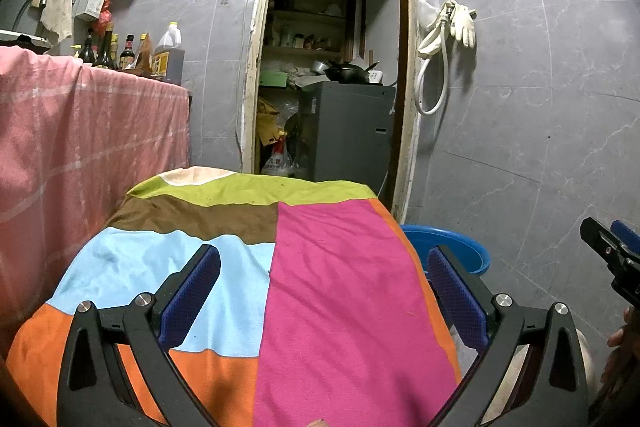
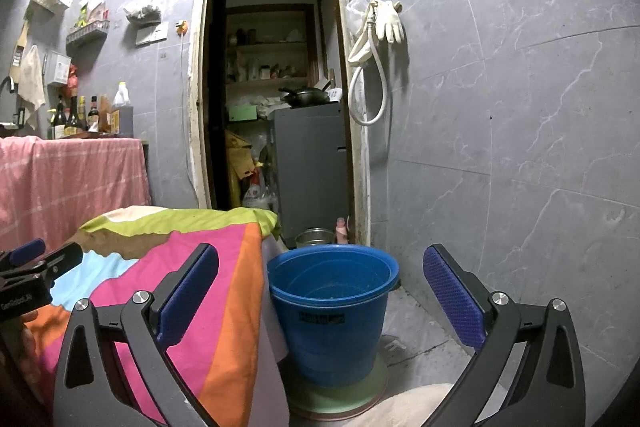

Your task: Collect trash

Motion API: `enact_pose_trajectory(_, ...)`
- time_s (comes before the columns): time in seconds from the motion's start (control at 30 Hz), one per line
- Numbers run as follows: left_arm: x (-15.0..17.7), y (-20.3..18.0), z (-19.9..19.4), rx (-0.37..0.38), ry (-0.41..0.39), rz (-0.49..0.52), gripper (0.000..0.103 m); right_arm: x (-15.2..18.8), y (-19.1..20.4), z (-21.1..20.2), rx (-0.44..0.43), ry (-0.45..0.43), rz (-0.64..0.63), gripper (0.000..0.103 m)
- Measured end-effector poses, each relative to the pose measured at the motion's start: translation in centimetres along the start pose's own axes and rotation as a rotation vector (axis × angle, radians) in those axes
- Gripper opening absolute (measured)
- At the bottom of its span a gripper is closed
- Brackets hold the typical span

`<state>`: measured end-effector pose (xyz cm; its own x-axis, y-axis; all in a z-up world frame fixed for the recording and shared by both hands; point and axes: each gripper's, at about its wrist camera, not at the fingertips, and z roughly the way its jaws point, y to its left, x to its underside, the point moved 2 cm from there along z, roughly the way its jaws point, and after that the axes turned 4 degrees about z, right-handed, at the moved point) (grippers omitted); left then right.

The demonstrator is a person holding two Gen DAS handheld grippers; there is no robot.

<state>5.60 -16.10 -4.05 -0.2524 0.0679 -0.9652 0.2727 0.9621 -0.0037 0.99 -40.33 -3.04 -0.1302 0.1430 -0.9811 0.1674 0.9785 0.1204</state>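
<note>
A: Where are your grippers sitting?

B: You're holding the left gripper (image 1: 324, 291) over the patchwork cloth (image 1: 328, 267) on the table, jaws spread wide, nothing between the blue pads (image 1: 192, 295). It's hanging above the seam where the pink panel is meeting the light blue one.

A: And the right?

B: You're pointing the right gripper (image 2: 320, 301) at the blue bucket (image 2: 332, 311), jaws apart as well, nothing gripped. The bucket is showing in the gap between the fingers.

A: Where's the bucket relative to the table?

B: It's standing on the floor just beside the table's right edge, on a green round base (image 2: 340, 399). The cloth's orange border is hanging down next to it. In the left wrist view only its rim is peeking out past the table's far right corner.

A: Any trash showing?

B: A few pale specks are lying inside the bucket; can't tell what they are. The cloth top is showing only small dark flecks near its far edge.

A: Background?

B: An open doorway (image 2: 276, 87) is facing you behind the table. A metal bowl (image 2: 314, 238) is sitting on the floor at its threshold, behind the bucket.
</note>
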Motion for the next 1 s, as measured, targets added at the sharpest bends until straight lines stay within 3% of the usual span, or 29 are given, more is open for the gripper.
enact_pose_trajectory(1.0, 0.1, 0.18, 0.08, -0.003, 0.002, 0.004, 0.101, 0.02, -0.05, 0.1, 0.001, 0.002, 0.002, 0.103)
